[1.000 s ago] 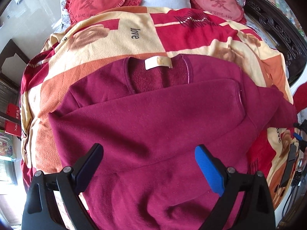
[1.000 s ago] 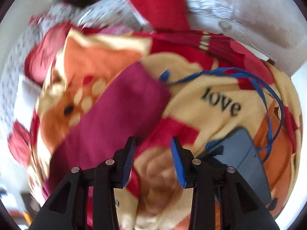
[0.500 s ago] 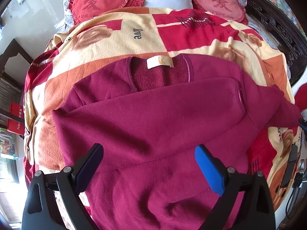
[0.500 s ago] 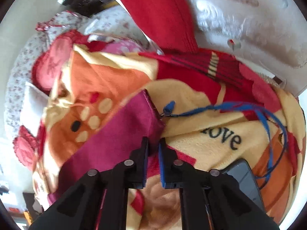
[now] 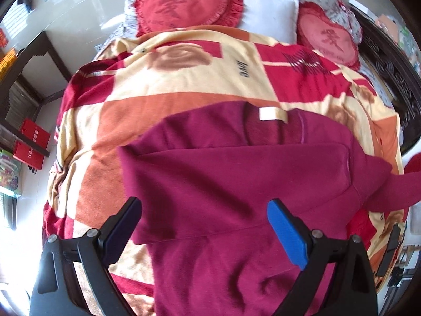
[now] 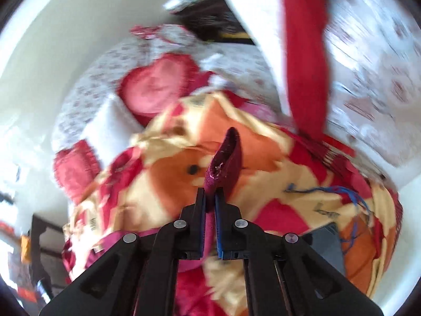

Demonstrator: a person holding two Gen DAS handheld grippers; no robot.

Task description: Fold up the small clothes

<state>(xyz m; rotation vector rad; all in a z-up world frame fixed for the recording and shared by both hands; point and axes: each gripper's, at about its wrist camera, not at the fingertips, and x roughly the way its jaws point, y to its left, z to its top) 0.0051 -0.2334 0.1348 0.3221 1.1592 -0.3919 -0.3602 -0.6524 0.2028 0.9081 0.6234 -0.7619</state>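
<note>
A maroon fleece sweatshirt point(image 5: 231, 184) lies flat on the patterned blanket point(image 5: 171, 87), its neck label toward the pillows and one sleeve folded across the chest. My left gripper point(image 5: 205, 218) hovers open above its lower half with nothing between the fingers. The other sleeve point(image 5: 394, 187) stretches off and up to the right. In the right wrist view my right gripper point(image 6: 209, 193) is shut on that sleeve's cuff point(image 6: 226, 163), which sticks up past the fingertips, lifted above the bed.
Two red heart cushions point(image 5: 184, 5) and a white pillow point(image 5: 268, 10) lie at the head of the bed. A dark phone point(image 6: 323, 242) and a blue cord point(image 6: 339, 192) rest on the blanket at the right. A dark carved bed frame point(image 5: 394, 73) runs along the right.
My right gripper closed on the sleeve cuff and lifted it off the blanket. My left gripper stayed open and drew back and sideways, so the sweatshirt sits more to the right in its view.
</note>
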